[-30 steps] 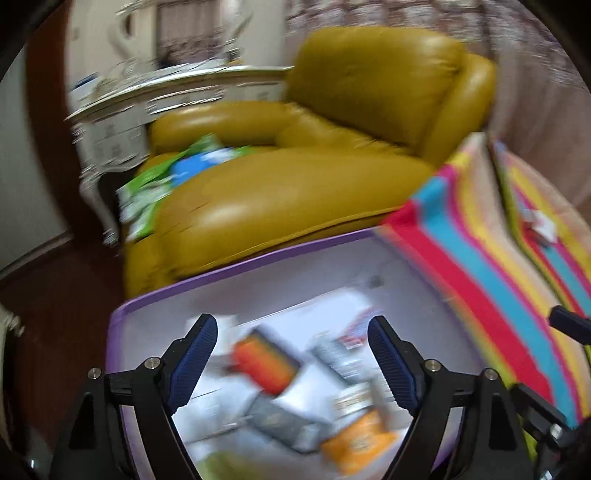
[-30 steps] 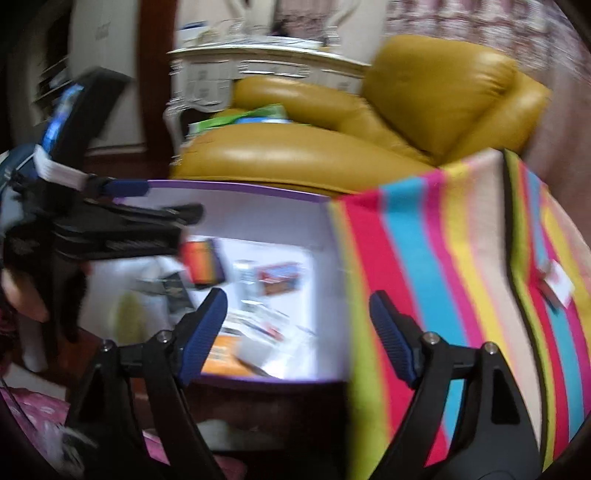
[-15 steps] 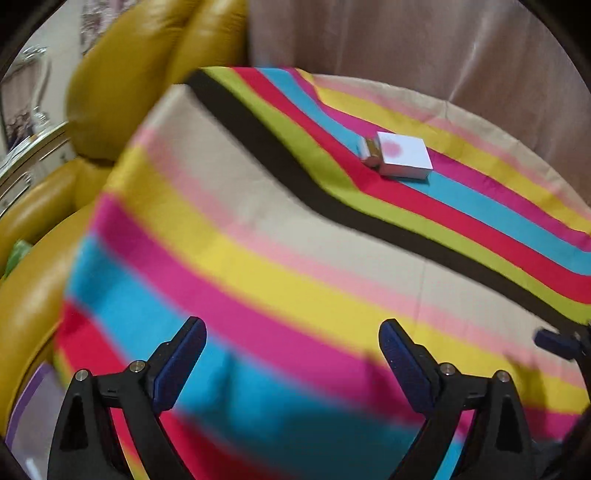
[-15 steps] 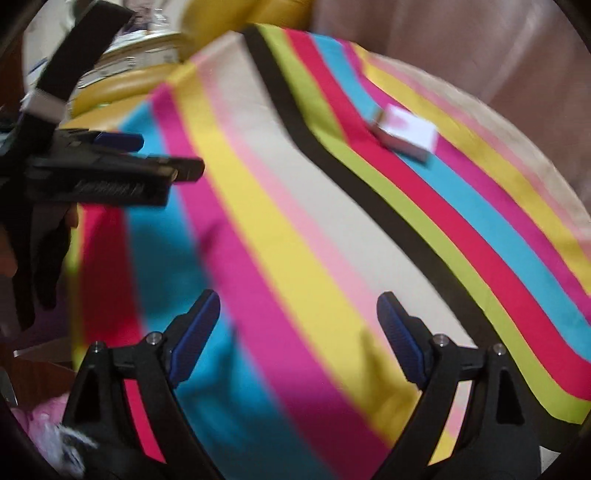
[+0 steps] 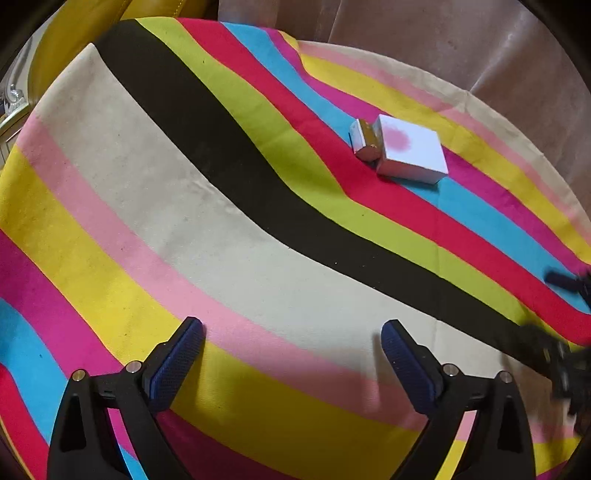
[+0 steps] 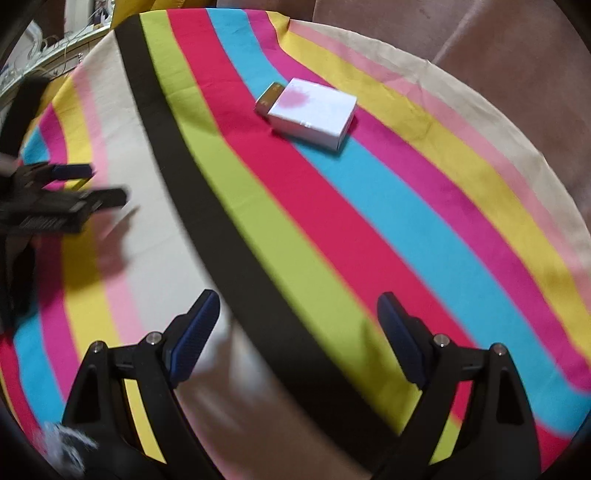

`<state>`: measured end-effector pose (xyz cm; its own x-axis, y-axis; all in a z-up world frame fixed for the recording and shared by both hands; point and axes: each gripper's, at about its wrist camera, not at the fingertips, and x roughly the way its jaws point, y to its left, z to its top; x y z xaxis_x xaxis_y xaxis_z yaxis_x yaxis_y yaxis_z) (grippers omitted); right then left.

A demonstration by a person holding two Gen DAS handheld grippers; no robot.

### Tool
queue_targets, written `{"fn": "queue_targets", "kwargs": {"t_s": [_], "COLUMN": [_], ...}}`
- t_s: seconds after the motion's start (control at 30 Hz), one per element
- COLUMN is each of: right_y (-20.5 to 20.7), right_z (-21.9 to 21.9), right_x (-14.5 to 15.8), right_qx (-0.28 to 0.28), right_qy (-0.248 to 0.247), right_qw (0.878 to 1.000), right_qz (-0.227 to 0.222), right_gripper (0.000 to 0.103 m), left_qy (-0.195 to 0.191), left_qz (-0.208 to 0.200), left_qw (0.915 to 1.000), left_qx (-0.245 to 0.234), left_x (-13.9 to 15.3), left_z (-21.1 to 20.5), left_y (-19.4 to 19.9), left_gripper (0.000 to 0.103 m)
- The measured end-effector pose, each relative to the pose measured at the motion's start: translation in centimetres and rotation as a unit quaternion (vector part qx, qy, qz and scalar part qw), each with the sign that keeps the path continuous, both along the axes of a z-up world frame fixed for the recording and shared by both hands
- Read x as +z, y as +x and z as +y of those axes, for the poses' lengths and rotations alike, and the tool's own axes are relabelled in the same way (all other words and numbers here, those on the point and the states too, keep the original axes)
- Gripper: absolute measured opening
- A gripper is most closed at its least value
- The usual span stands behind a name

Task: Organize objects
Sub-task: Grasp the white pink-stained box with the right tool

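A white box with a pink blotch on top (image 5: 410,153) (image 6: 314,112) lies far across the striped cloth (image 5: 221,236) (image 6: 332,221). A small gold and white packet (image 5: 364,142) (image 6: 269,98) lies touching its left side. My left gripper (image 5: 291,347) is open and empty, low over the beige and pink stripes, well short of the box. My right gripper (image 6: 297,314) is open and empty over the black and green stripes. The left gripper also shows at the left edge of the right wrist view (image 6: 74,181).
The cloth covers a round table with edges falling away at the far right. A mustard leather armchair (image 5: 74,33) stands beyond the far left edge. A pinkish curtain (image 5: 461,40) hangs behind the table. A white ornate table (image 6: 55,51) is at far left.
Both grippers have swung away from the purple bin of items beside the armchair to over the striped table. The box and packet now sit nearer in view.
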<state>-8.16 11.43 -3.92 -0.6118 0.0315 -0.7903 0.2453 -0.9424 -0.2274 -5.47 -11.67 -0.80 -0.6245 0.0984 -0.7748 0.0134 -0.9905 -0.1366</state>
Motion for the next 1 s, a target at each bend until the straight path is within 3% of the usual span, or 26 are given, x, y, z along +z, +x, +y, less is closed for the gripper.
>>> {"fn": "queue_targets", "kwargs": {"t_s": [0.17, 0.3, 0.5, 0.57, 0.7, 0.73, 0.87, 1.0], "right_y": [-6.3, -10.6, -14.8, -15.4, -15.7, -16.0, -18.3, -19.8], "right_z": [0.4, 0.3, -1.2, -2.1, -4.3, -4.4, -4.5, -4.1], "right_x": [-0.5, -1.3, -1.9, -1.4, -1.0, -0.9, -1.1, -1.7], "right_qx": [0.054, 0.088, 0.172, 0.21, 0.305, 0.316, 0.339, 0.33], "right_qy": [0.04, 0.082, 0.179, 0.206, 0.308, 0.311, 0.298, 0.265], "right_qw": [0.998, 0.993, 0.969, 0.955, 0.9, 0.895, 0.892, 0.906], "right_qz": [-0.006, -0.007, 0.005, 0.017, 0.053, 0.052, 0.004, -0.027], "right_gripper": [0.091, 0.091, 0.091, 0.093, 0.097, 0.099, 0.1, 0.1], "left_qy": [0.017, -0.006, -0.031, -0.029, -0.027, -0.027, -0.025, -0.023], "left_qz": [0.006, 0.0, -0.009, -0.008, -0.008, -0.008, -0.007, -0.007], "left_qw": [0.9998, 1.0, 0.9995, 0.9996, 0.9996, 0.9996, 0.9996, 0.9997], "left_qx": [0.0, -0.001, -0.001, 0.0, 0.002, 0.002, 0.002, 0.003], "left_x": [0.2, 0.1, 0.0, 0.0, -0.1, -0.2, -0.5, -0.4], "left_z": [-0.3, 0.4, 0.4, 0.1, -0.1, 0.1, 0.4, 0.4], "left_y": [0.3, 0.2, 0.6, 0.8, 0.8, 0.5, -0.2, -0.3], "left_gripper": [0.103, 0.103, 0.103, 0.103, 0.103, 0.103, 0.103, 0.103]}}
